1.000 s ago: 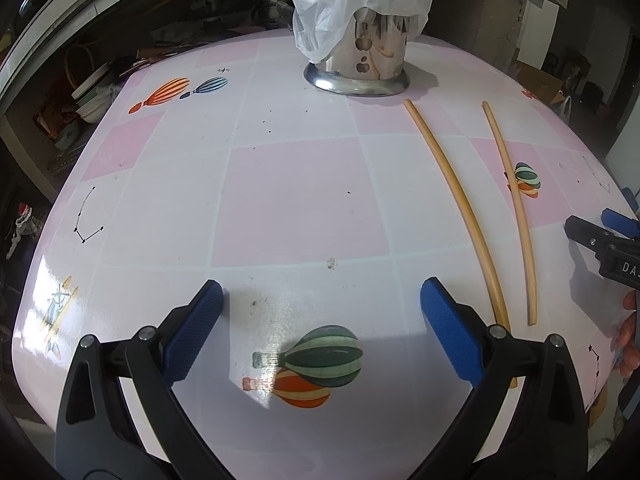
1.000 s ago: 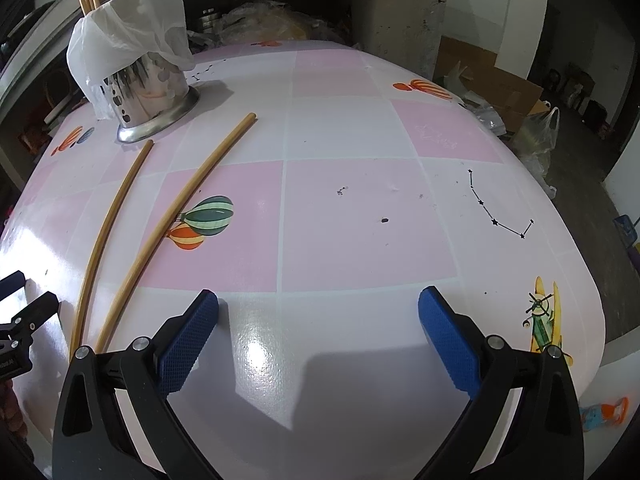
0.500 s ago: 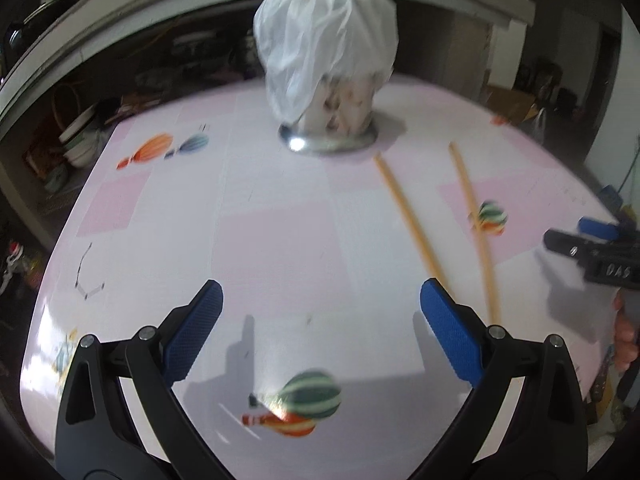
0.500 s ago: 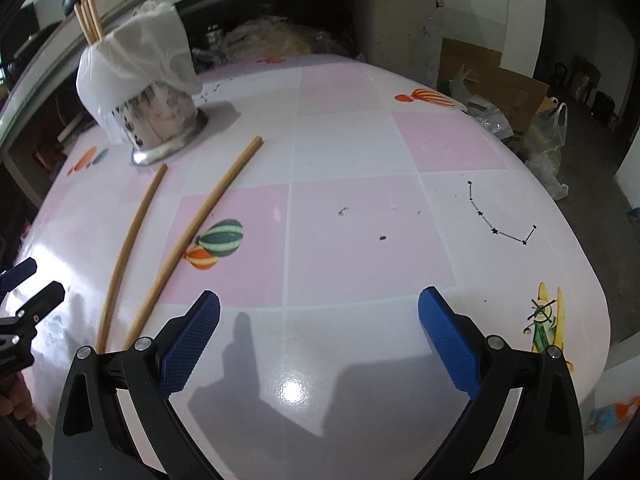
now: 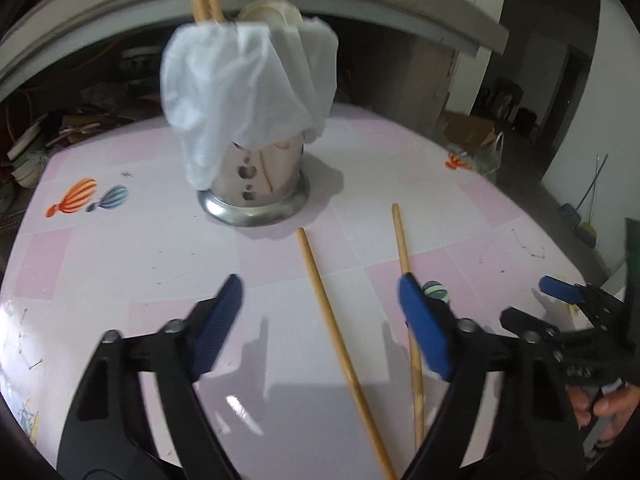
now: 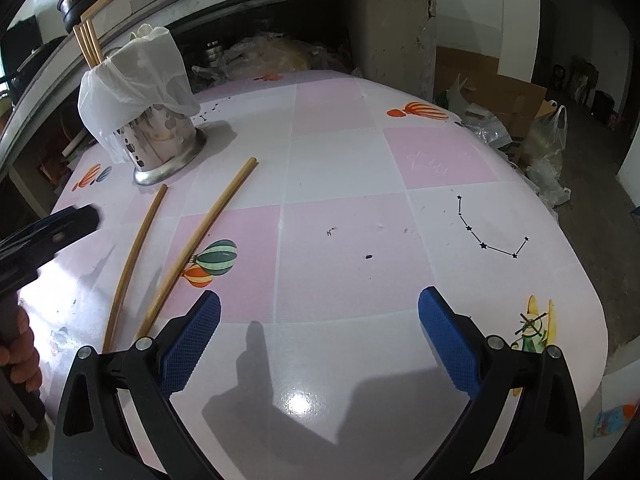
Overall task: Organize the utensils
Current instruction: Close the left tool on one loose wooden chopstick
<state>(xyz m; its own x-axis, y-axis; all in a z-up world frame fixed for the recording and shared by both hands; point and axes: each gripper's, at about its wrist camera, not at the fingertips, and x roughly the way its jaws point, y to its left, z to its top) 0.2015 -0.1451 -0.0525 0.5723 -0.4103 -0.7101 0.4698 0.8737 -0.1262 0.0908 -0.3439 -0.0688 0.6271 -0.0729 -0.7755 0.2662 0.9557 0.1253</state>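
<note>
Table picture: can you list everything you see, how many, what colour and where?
Chopsticks on the table: two, tan, lying side by side in front of the holder, one nearer the left gripper, one beside it.
Chopsticks in the holder: a few, tan, standing up out of the top.
Holder: one, shiny metal with holes, at the far side of the table.
Plastic bag: one, white, draped over the holder.
Tablecloth: one, pink and white squares with balloon pictures.
Bags and boxes: several, on the floor past the table.
Left gripper: one, black with blue pads, jaws just been closing, open around one chopstick, not pressing it.
Right gripper: one, same colours, open, empty.
</note>
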